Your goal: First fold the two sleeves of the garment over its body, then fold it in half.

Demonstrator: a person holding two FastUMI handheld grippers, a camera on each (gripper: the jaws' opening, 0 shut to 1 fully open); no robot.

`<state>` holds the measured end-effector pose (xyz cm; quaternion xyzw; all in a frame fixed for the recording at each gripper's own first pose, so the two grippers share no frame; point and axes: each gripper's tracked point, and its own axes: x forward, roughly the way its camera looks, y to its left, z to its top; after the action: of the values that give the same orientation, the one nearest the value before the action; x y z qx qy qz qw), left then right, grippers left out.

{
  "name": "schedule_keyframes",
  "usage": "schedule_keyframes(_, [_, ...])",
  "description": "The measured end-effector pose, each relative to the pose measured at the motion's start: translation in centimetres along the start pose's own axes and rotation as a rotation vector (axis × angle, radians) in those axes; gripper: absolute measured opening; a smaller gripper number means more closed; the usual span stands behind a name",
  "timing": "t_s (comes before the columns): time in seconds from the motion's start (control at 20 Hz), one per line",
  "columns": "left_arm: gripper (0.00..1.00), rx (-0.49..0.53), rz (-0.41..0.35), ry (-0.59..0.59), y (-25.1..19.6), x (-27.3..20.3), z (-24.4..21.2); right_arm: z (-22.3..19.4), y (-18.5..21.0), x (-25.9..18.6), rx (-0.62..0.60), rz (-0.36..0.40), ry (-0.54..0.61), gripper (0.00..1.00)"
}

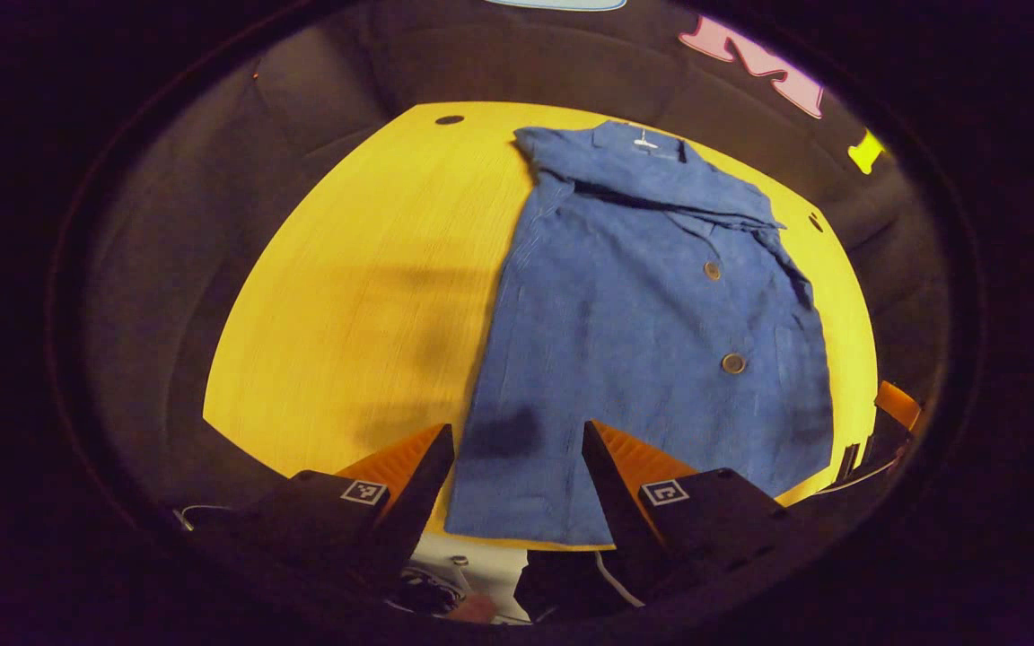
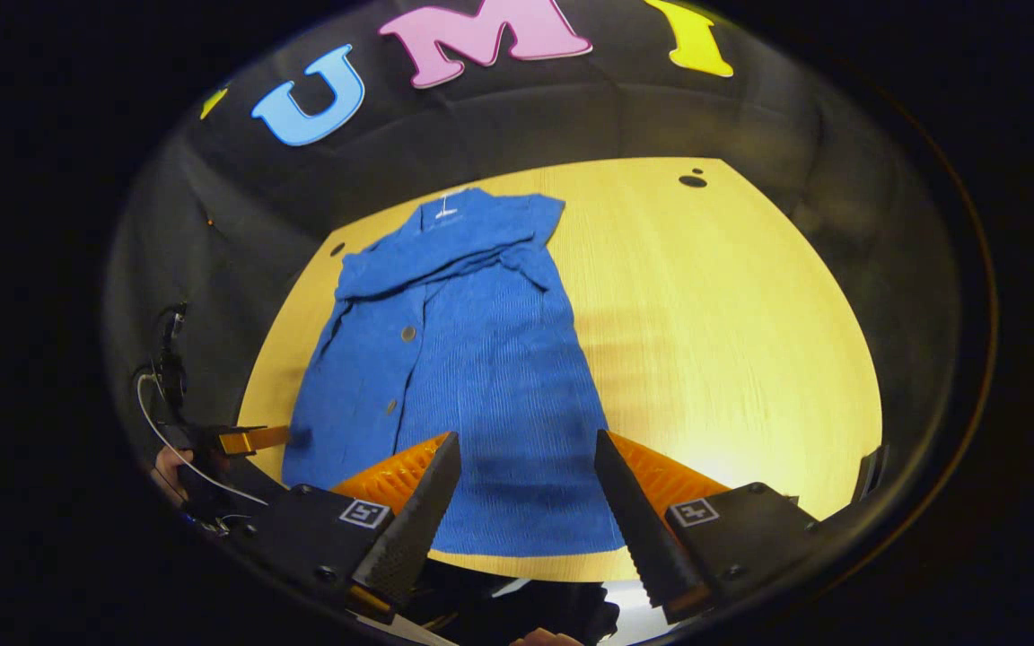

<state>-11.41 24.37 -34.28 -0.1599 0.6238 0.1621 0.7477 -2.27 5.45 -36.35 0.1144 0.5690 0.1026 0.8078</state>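
Hovering with its two ridged, wedge-shaped fingers spread wide and holding nothing, the left tool (image 1: 517, 449) hangs just above the near hem of the garment (image 1: 643, 323), and the right tool (image 2: 526, 458) hangs likewise parted and empty over the same hem. Beyond them the blue, finely ribbed, buttoned garment lies flat on the yellow wood-grained surface (image 1: 364, 296), collar at the far end, both short sleeves folded across its chest, its body still unfolded at full length.
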Motion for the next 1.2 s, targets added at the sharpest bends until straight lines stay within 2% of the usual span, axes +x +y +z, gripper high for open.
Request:
schedule_keyframes(0.05, [0.86,-0.008,0.004,0.016,0.3,0.2,-0.5,-0.7,-0.2,0.4,0.001,-0.011,0.03,0.97])
schedule_keyframes(0.25, [0.85,0.025,0.049,0.081,1.9,0.6,-2.1,-3.3,-1.2,1.5,-0.002,-0.054,0.143,0.97])
schedule_keyframes(0.3, [0.88,0.03,0.054,0.104,2.1,0.9,-2.5,-3.9,-1.7,1.7,-0.009,-0.071,0.162,0.97])
schedule_keyframes(0.4, [0.86,0.031,0.06,0.148,2.2,1.4,-3.7,-5.0,-2.2,1.7,-0.018,-0.103,0.198,0.97])
schedule_keyframes(0.8, [0.85,0.082,0.072,0.197,2.3,2.6,-4.6,-7.2,-4.9,3.1,-0.053,-0.176,0.266,0.97])
schedule_keyframes(0.9, [0.87,0.089,0.072,0.199,2.2,2.5,-4.5,-7.8,-5.4,3.7,-0.053,-0.192,0.288,0.97])
schedule_keyframes(1.0, [0.82,0.097,0.062,0.203,1.9,2.7,-4.5,-8.3,-5.5,4.3,-0.053,-0.197,0.306,0.97])
schedule_keyframes(1.05, [0.85,0.103,0.057,0.207,1.7,2.7,-4.5,-8.4,-5.5,4.6,-0.057,-0.202,0.311,0.97])
schedule_keyframes(1.2, [0.84,0.103,0.041,0.215,0.6,2.9,-4.4,-8.9,-5.6,5.1,-0.079,-0.228,0.331,0.98])
